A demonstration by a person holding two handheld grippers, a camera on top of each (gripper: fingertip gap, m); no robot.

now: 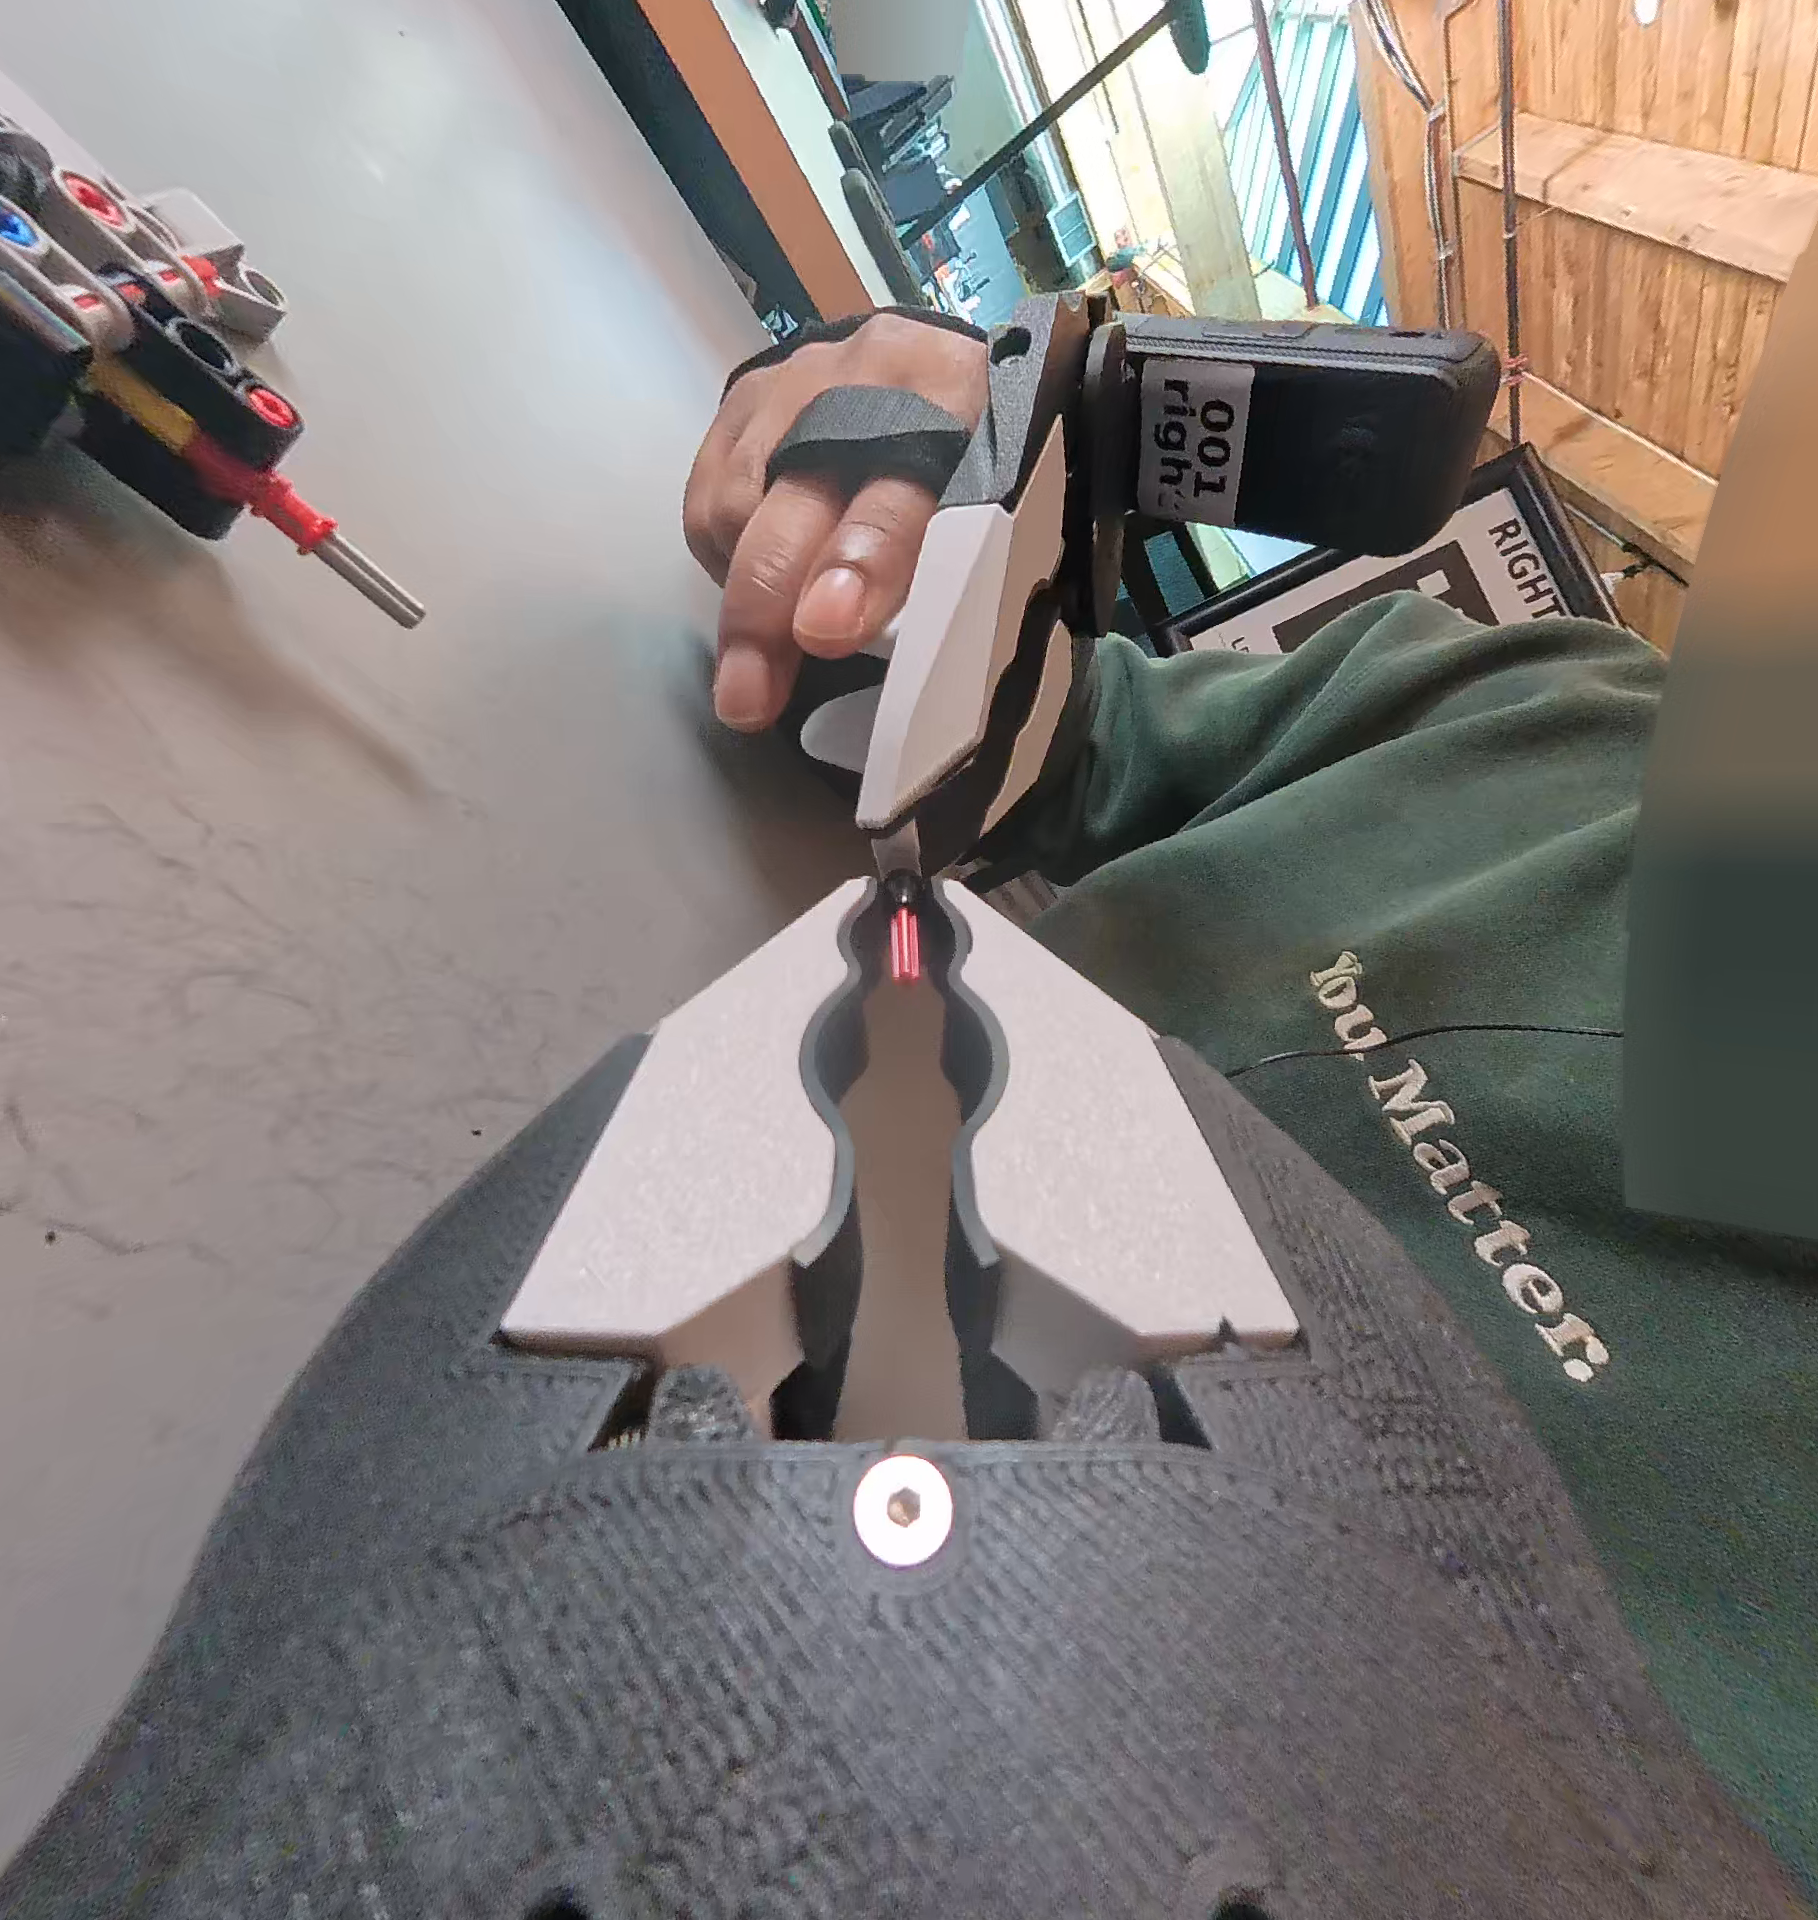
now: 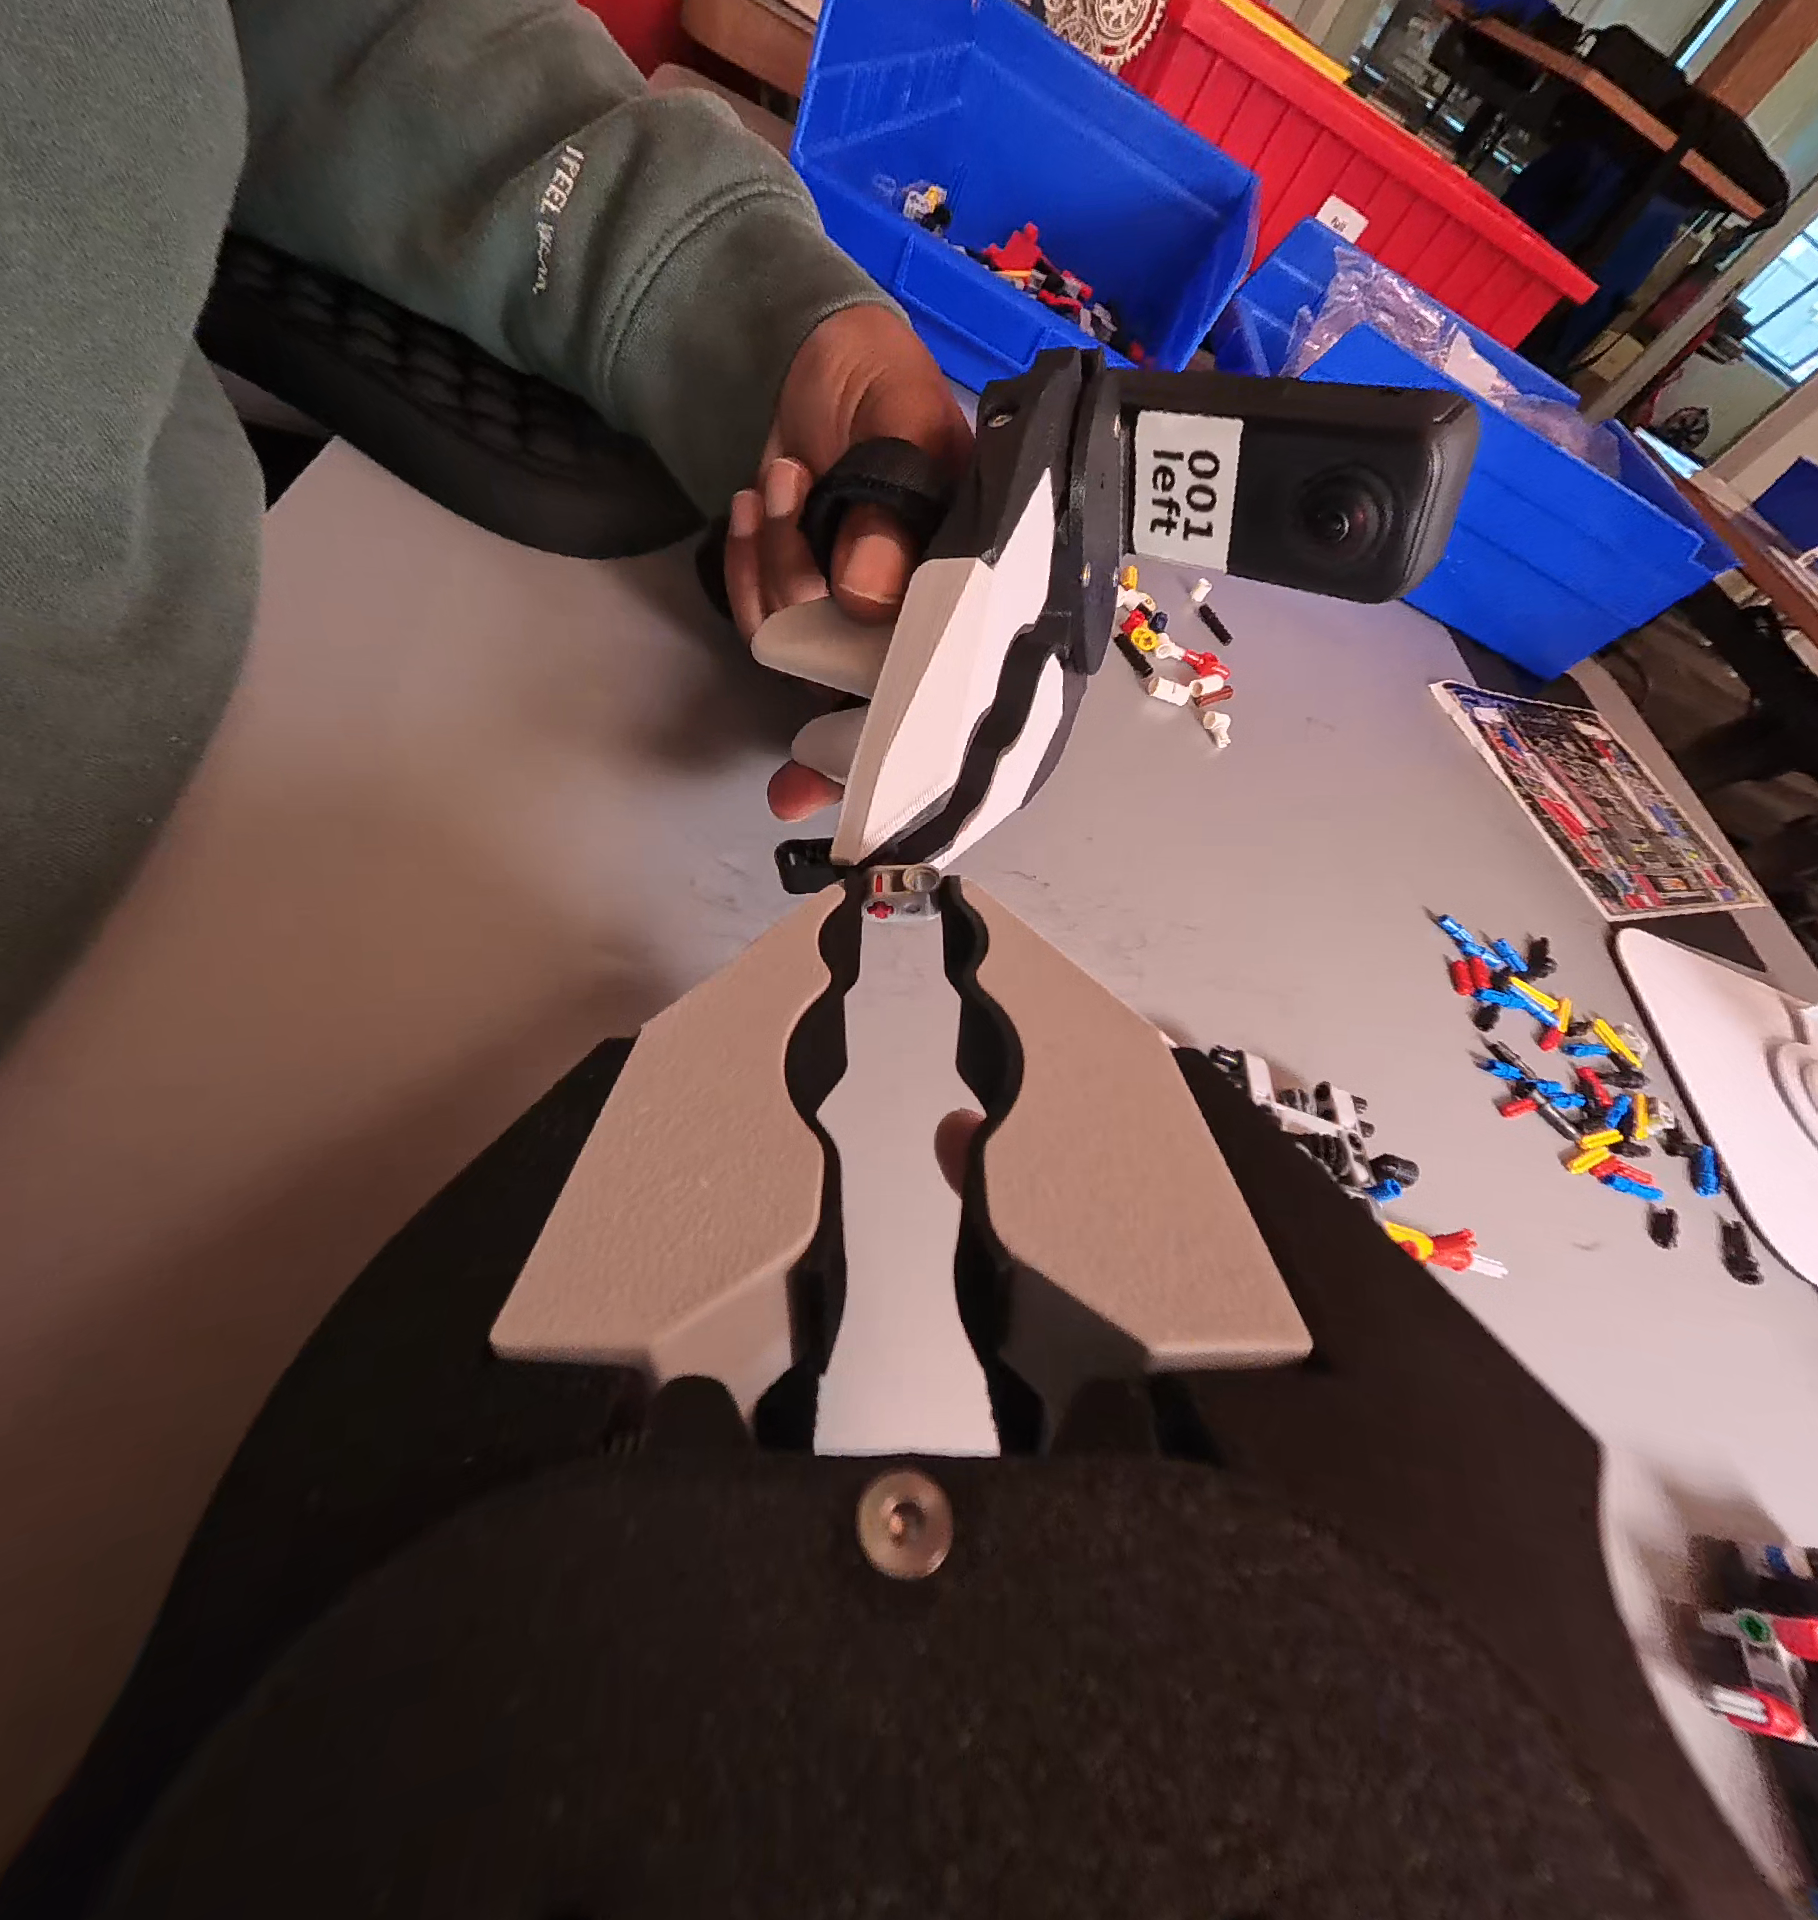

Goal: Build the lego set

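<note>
In the left wrist view my left gripper (image 1: 903, 902) is shut on a short red pin with a black end (image 1: 902, 940), held above the table. My right gripper (image 1: 897, 831) meets it tip to tip from above. In the right wrist view my right gripper (image 2: 905, 896) is shut on a small grey connector (image 2: 900, 894) that has a red cross piece in it. The left gripper (image 2: 879, 847) touches that connector from above, and a black part (image 2: 801, 862) sticks out beside its tips. The two held pieces are pressed together; the joint itself is hidden.
A partly built black and grey model (image 1: 126, 343) with a grey axle (image 1: 365, 566) lies at the far left; it also shows in the right wrist view (image 2: 1798, 1662). Loose coloured pins (image 2: 1570, 1070), an instruction booklet (image 2: 1601, 800), a white dish (image 2: 1767, 1091) and blue bins (image 2: 1019, 177) are to the right. My left and right fingertips are right by each other.
</note>
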